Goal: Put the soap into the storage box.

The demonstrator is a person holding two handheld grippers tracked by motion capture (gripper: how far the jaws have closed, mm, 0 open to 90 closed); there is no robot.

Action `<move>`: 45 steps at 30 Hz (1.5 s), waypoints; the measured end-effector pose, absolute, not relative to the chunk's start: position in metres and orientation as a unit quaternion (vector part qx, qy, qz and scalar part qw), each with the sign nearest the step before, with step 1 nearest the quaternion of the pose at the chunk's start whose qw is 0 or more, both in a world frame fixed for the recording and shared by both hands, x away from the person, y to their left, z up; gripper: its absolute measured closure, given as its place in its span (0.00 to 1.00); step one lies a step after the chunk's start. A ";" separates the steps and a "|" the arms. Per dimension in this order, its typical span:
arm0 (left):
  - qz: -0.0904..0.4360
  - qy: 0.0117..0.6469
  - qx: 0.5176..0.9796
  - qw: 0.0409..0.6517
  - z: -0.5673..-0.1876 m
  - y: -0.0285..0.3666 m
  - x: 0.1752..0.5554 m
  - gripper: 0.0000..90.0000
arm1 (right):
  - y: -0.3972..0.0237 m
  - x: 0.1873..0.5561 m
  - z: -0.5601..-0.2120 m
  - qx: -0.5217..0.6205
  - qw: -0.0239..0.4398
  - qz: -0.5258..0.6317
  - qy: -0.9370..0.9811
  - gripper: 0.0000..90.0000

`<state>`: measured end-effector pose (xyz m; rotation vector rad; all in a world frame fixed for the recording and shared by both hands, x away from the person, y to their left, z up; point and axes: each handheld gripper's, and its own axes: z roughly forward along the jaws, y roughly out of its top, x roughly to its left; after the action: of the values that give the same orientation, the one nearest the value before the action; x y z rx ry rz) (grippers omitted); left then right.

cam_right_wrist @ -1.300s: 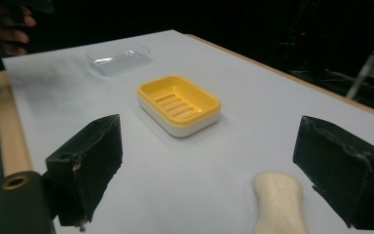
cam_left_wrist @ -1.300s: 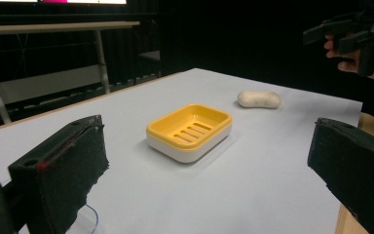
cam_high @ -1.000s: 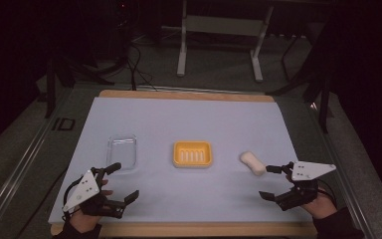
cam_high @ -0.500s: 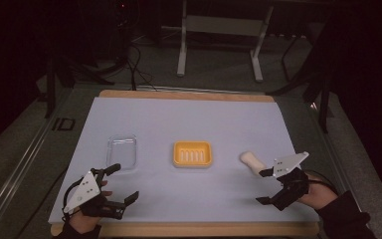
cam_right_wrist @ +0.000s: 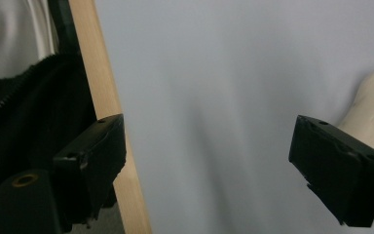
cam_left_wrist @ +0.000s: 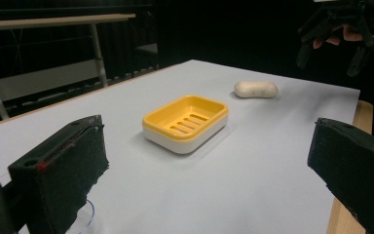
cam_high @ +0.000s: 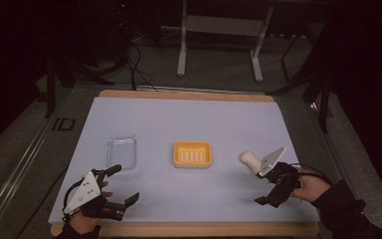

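A yellow soap dish (cam_high: 192,153) sits mid-table, also seen in the left gripper view (cam_left_wrist: 186,122). To its right lies a cream soap bar (cam_high: 247,159), which shows beyond the dish (cam_left_wrist: 255,89) and at the right edge of the right gripper view (cam_right_wrist: 370,105). My right gripper (cam_high: 261,187) is open and tilted just right of the bar, with nothing between its jaws (cam_right_wrist: 214,165). Near the front left my left gripper (cam_high: 122,185) is open and empty (cam_left_wrist: 204,180), aimed towards the dish.
A clear plastic tray (cam_high: 122,151) lies left of the dish, just ahead of the left gripper. The table's wooden front edge (cam_right_wrist: 107,97) runs close beside the right gripper's jaw. A dark sleeve (cam_high: 343,209) enters from the bottom right.
The right gripper has moved left towards the soap bar and rolled, so its grey plate now tilts up beside the bar. The left gripper has barely shifted.
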<state>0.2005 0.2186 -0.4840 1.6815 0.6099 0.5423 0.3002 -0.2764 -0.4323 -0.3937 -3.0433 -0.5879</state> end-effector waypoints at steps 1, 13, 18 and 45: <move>0.233 0.262 0.724 0.594 -0.484 0.219 0.200 0.01 | -0.276 0.300 -0.432 -0.126 0.009 -0.188 -0.974 0.15; 0.231 0.259 0.726 0.594 -0.484 0.218 0.200 0.01 | -0.263 0.304 -0.442 -0.131 0.034 -0.091 -0.987 0.15; 0.231 0.258 0.727 0.593 -0.484 0.217 0.200 0.01 | -0.259 0.305 -0.445 -0.133 0.048 -0.050 -0.989 0.16; 0.223 0.259 0.733 0.588 -0.484 0.216 0.200 0.01 | -0.235 0.321 -0.438 -0.130 0.080 0.004 -0.988 0.16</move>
<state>0.1997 0.2163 -0.4845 1.7068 0.6034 0.5201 0.3214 -0.2355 -0.4379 -0.3892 -2.9560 0.0108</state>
